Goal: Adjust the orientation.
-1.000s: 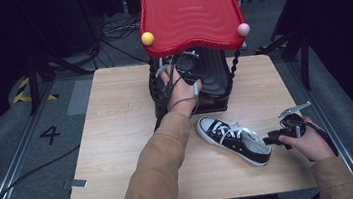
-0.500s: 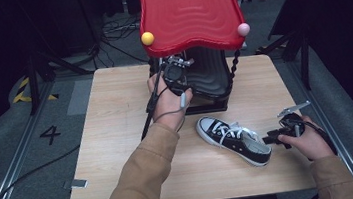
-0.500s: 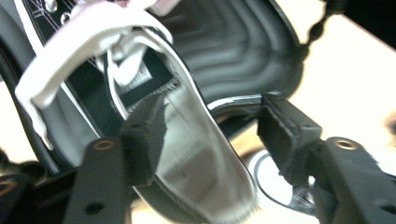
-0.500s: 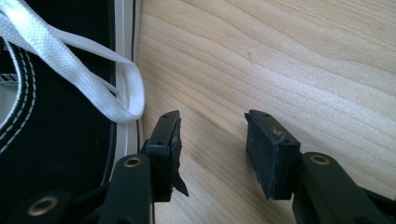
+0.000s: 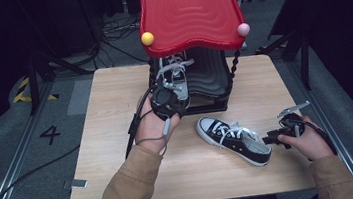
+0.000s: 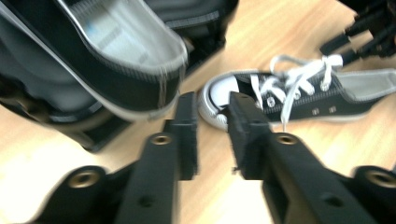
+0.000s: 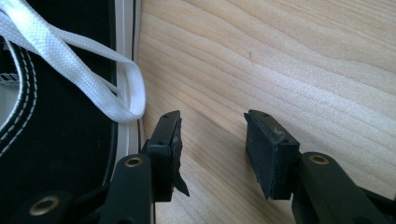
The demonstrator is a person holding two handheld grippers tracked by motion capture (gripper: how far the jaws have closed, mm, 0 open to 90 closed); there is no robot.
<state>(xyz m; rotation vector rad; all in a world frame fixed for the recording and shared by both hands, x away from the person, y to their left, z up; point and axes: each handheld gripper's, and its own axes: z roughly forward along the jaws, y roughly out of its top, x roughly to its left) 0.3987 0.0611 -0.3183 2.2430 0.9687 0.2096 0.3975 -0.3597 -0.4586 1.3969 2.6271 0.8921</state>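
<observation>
A black low-top sneaker (image 5: 234,138) with white laces lies on the wooden table (image 5: 115,111), toe toward the rack. My right gripper (image 5: 270,139) rests open beside its heel, with bare wood between the jaws (image 7: 212,126) and the sneaker's side and a lace loop (image 7: 56,140) just to their left. A second black sneaker (image 5: 176,77) sits at the front of the black rack. My left gripper (image 5: 167,100) is just before its heel (image 6: 116,60). Its jaws (image 6: 212,105) have just been closing and stand a narrow gap apart, with nothing between them. The heel rim is beside the left jaw tip.
The rack has a wavy red top (image 5: 190,12) with a yellow ball (image 5: 147,38) and a pink ball (image 5: 243,29) at its front corners. Twisted black posts (image 5: 233,65) hold it up. Cables trail on the dark floor to the left.
The left hand has drawn back out of the rack toward the table's front, and its jaws are closer together. The rack sneaker now shows past the hand. The right hand has kept still.
</observation>
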